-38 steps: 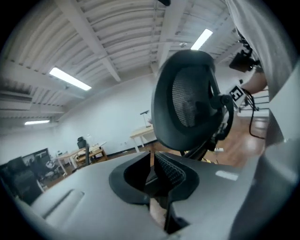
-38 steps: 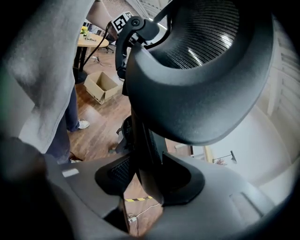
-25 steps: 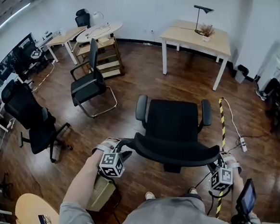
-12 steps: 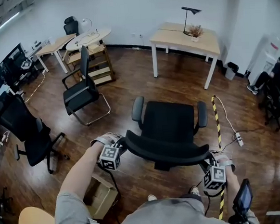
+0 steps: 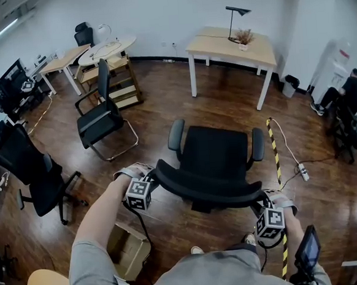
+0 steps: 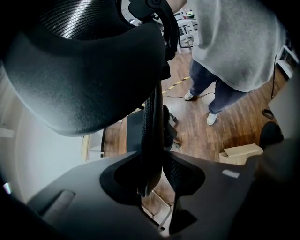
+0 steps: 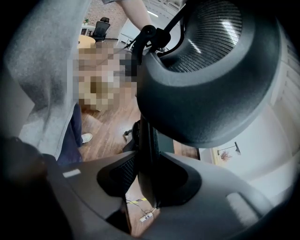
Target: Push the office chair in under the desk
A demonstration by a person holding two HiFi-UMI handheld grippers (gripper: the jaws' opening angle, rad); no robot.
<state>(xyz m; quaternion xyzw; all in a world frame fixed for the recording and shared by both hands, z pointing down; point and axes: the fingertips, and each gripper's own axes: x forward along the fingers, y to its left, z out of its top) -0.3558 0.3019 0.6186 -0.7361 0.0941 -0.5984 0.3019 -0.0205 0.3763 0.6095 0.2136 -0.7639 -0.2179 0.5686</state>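
Note:
The black office chair [image 5: 213,157] stands mid-floor, its seat facing the light wooden desk [image 5: 232,45] by the far wall. I stand behind its curved backrest [image 5: 207,189]. My left gripper [image 5: 151,183] grips the backrest's left end, and the thin mesh edge [image 6: 151,136] runs between its jaws [image 6: 154,176]. At the right end, my right gripper [image 5: 262,207] has the backrest edge [image 7: 146,140] between its jaws [image 7: 147,180]. Both pairs of jaws have just been closing on that edge and press on it.
A black chair [image 5: 29,166] and a cantilever chair [image 5: 99,114] stand at the left, near a round table [image 5: 106,50]. A cardboard box [image 5: 128,247] lies by my left leg. A striped cable cover [image 5: 275,156] and power strip [image 5: 302,172] lie right of the chair. A person [image 5: 347,95] sits far right.
The chair has rolled a short way toward the desk, with both grippers moving along on its backrest. The desk now sits nearer the middle of the head view.

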